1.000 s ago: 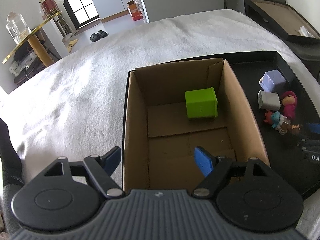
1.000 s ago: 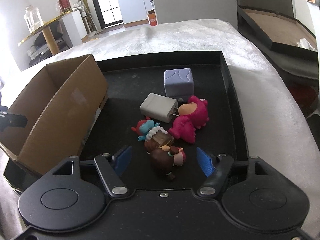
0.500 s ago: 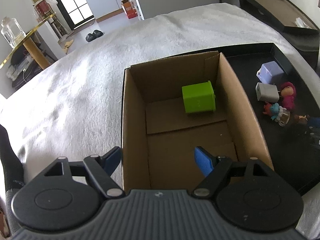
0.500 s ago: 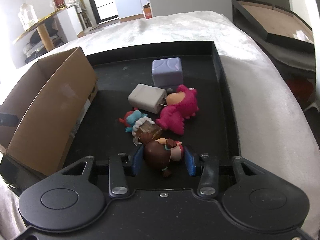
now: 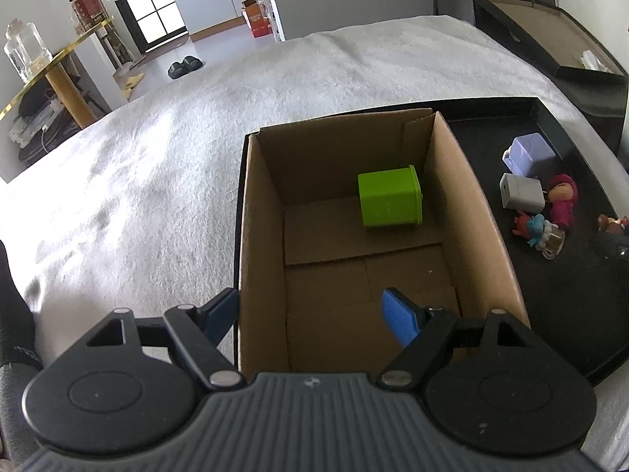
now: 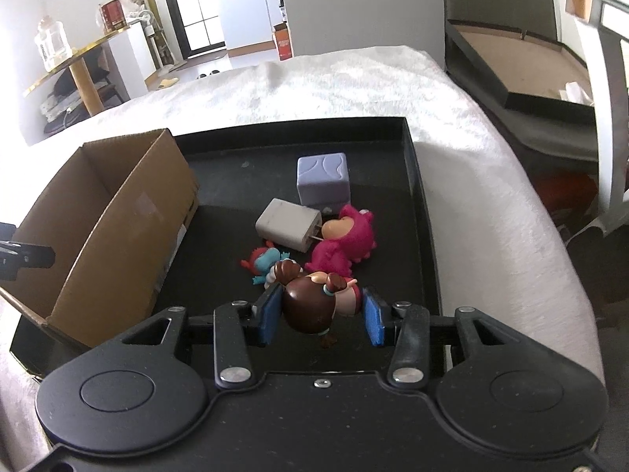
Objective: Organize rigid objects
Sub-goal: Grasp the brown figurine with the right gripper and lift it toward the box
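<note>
My right gripper [image 6: 320, 316] is shut on a brown-haired doll [image 6: 310, 306], held a little above the black tray [image 6: 412, 196]. On the tray beyond it lie a pink figure [image 6: 346, 244], a white charger [image 6: 289, 224], a purple cube [image 6: 322, 177] and a small blue and red figure [image 6: 263, 261]. My left gripper [image 5: 310, 308] stands open over the near end of the cardboard box [image 5: 259, 236], one finger outside its left wall and one inside, gripping nothing. A green cube [image 5: 389, 200] rests on the box floor near the far right corner.
The box stands at the left end of the tray, on a white blanket [image 5: 157, 177]. A dark open case [image 6: 530, 74] lies beyond the blanket's right edge. A gold-rimmed table with a jar [image 6: 51, 43] stands at far left.
My right gripper's jaws closed on the brown-haired doll and lifted it slightly off the tray. The left gripper stayed open in the same spot.
</note>
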The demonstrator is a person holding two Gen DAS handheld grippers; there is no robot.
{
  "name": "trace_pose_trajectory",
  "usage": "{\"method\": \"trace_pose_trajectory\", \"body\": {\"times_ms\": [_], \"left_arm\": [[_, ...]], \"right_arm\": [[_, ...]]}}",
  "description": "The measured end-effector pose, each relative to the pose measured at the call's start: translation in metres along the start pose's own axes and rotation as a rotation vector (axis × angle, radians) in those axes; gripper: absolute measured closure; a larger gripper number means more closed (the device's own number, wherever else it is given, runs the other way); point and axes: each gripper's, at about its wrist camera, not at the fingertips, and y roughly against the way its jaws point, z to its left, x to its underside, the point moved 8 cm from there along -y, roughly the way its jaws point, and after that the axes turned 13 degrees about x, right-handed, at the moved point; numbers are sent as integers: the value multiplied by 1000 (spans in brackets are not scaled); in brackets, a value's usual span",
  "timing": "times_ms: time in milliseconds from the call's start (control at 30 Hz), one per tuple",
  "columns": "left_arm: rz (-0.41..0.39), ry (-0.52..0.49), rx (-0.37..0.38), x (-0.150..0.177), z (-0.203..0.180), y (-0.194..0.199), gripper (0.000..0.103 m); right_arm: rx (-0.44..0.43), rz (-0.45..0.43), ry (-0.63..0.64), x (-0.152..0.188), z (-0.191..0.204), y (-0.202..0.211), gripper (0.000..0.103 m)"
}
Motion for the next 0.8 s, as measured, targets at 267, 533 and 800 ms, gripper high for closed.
{"method": "trace_pose_trajectory", "body": {"times_ms": [267, 533, 800], "left_arm": [[-12, 23, 0, 0, 7, 0, 24], [-21, 22, -7, 2, 10, -4, 24], [-70, 41, -26, 6, 15, -6, 27]], "right_arm": [[33, -31, 9, -11, 0, 15, 60], [57, -55, 18, -22, 5, 25, 60], [54, -84, 59, -32, 21, 38, 60]]}}
